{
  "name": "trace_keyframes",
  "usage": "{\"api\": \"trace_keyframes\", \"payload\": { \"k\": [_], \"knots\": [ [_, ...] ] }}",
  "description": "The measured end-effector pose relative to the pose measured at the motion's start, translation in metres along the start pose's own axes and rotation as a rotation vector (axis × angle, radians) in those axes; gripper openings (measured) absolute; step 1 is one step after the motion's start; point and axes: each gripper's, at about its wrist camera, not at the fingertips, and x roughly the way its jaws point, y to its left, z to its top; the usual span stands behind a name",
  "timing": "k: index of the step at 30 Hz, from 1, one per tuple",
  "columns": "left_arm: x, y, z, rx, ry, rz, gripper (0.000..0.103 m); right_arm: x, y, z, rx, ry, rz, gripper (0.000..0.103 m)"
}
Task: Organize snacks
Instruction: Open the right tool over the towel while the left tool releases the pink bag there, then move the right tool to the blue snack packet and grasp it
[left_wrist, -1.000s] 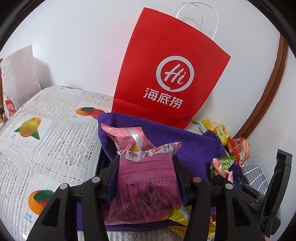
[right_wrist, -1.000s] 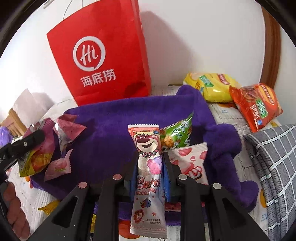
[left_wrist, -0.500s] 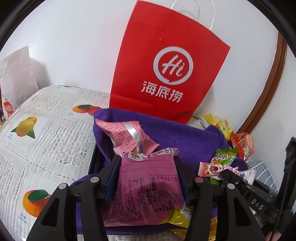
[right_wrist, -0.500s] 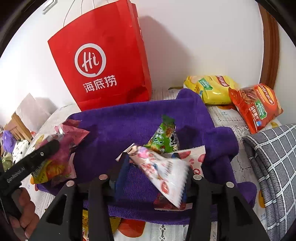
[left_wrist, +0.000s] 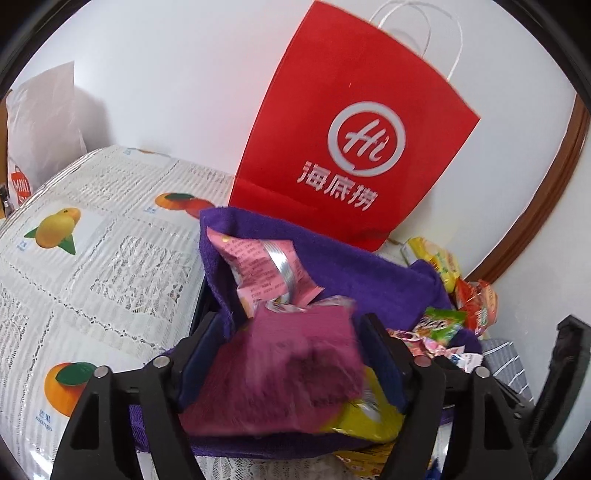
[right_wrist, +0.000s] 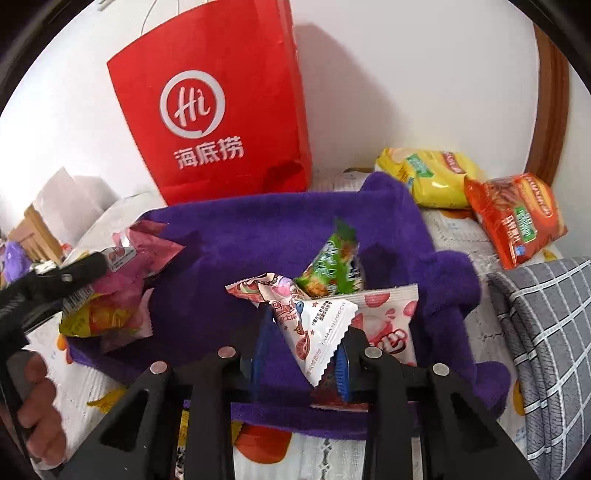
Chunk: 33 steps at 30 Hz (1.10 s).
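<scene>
Between my left gripper's (left_wrist: 291, 354) opening jaws lies a blurred magenta packet (left_wrist: 284, 373) – the pads stand clear of its sides – over the purple towel (left_wrist: 369, 273), with a pink packet (left_wrist: 266, 269) just beyond. My right gripper's (right_wrist: 301, 354) jaws are closing – a white bar wrapper (right_wrist: 314, 325) lies slantwise between them, touching the right pad, apart from the left. A green packet (right_wrist: 332, 266) lies just behind it on the towel.
</scene>
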Motion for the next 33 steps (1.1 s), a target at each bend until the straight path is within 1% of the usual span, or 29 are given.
{"api": "trace_keyframes", "payload": {
  "k": [2, 3, 4, 6, 7, 10, 13, 15, 18, 19, 22, 25, 28, 31, 33],
  "knots": [
    [-0.007, -0.001, 0.001, 0.001, -0.023, -0.015, 0.080, -0.008, -0.003, 0.002, 0.007, -0.047, -0.031, 0.033],
    [-0.010, 0.000, 0.002, 0.000, -0.035, -0.016, 0.080, -0.012, -0.006, 0.003, 0.013, -0.063, -0.034, 0.040],
    [-0.012, -0.001, 0.002, 0.000, -0.045, -0.019, 0.081, -0.016, -0.009, 0.004, 0.028, -0.076, -0.027, 0.049],
    [-0.014, -0.001, 0.003, 0.002, -0.052, -0.029, 0.085, -0.022, -0.014, 0.006, 0.058, -0.101, 0.005, 0.058],
    [-0.014, -0.002, 0.003, 0.003, -0.053, -0.028, 0.085, -0.025, -0.016, 0.006, 0.070, -0.113, 0.022, 0.058],
    [-0.013, 0.000, 0.003, -0.005, -0.046, -0.029, 0.085, -0.032, -0.017, 0.007, 0.077, -0.137, 0.026, 0.058],
    [-0.012, 0.004, 0.003, -0.021, -0.031, -0.034, 0.085, -0.039, -0.016, 0.003, 0.090, -0.135, 0.036, 0.058],
    [-0.012, 0.006, 0.002, -0.028, -0.024, -0.039, 0.085, -0.044, -0.015, -0.001, 0.108, -0.122, 0.056, 0.058],
    [-0.015, 0.010, 0.000, -0.041, -0.018, -0.038, 0.085, -0.051, -0.009, -0.011, 0.111, -0.068, 0.100, 0.058],
    [-0.016, 0.011, -0.001, -0.046, -0.017, -0.038, 0.085, -0.055, -0.005, -0.018, 0.100, -0.045, 0.102, 0.058],
    [-0.020, 0.013, -0.003, -0.048, -0.011, -0.035, 0.085, -0.065, 0.001, -0.037, 0.075, -0.010, 0.075, 0.060],
    [-0.028, 0.014, -0.007, -0.043, -0.014, -0.039, 0.085, -0.073, -0.002, -0.062, 0.071, 0.036, 0.045, 0.060],
    [-0.036, 0.011, -0.011, -0.028, -0.023, -0.042, 0.085, -0.074, -0.004, -0.083, 0.070, 0.093, 0.042, 0.060],
    [-0.043, 0.009, -0.017, -0.010, -0.022, -0.052, 0.085, -0.074, -0.004, -0.097, 0.056, 0.124, 0.017, 0.060],
    [-0.047, 0.007, -0.021, 0.008, -0.019, -0.059, 0.085, -0.072, -0.003, -0.103, 0.056, 0.139, 0.025, 0.060]
  ]
}}
